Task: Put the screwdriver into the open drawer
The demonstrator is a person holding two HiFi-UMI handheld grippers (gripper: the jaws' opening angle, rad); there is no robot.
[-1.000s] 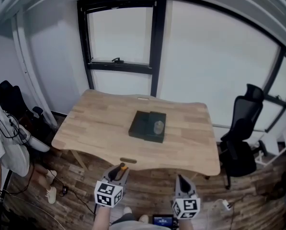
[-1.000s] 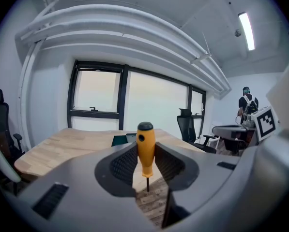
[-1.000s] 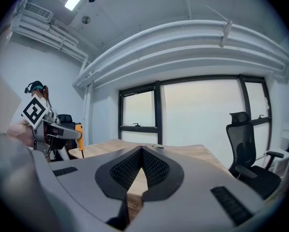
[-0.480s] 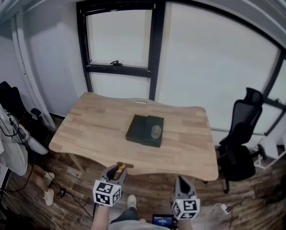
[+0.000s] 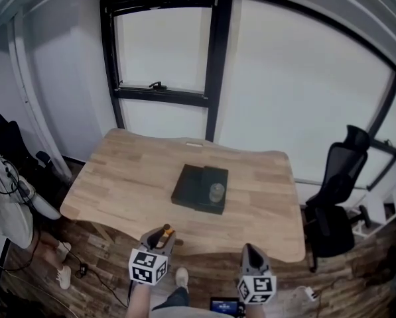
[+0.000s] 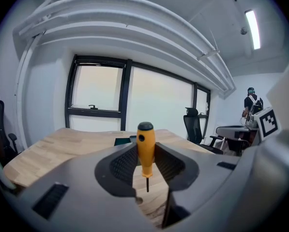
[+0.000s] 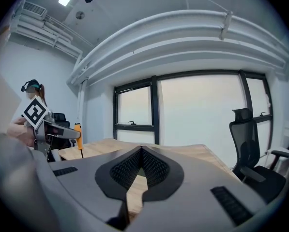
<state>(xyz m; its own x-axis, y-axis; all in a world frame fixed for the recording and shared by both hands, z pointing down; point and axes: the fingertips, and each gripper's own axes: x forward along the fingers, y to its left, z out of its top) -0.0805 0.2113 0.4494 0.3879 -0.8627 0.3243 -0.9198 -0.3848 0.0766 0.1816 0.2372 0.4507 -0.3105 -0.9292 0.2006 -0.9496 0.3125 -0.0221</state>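
Left tongs (image 6: 145, 152) around upright screwdriver (image 6: 145, 138), short of the table (image 5: 118, 177).

A pale wooden table (image 5: 118, 184) stands on a dark plank floor (image 5: 204, 270) before tall black-framed windows (image 5: 164, 45) in white walls (image 5: 65, 98). A black office chair (image 5: 337, 191) sits beside it. A ceiling strip light (image 6: 253, 28) glows.

Drawer (image 5: 186, 189) contents too small to tell.

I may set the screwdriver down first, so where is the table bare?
Bare wood lies left of the drawer box, out to the table's left edge, and right of it. Only the middle, where the box sits, is crowded.
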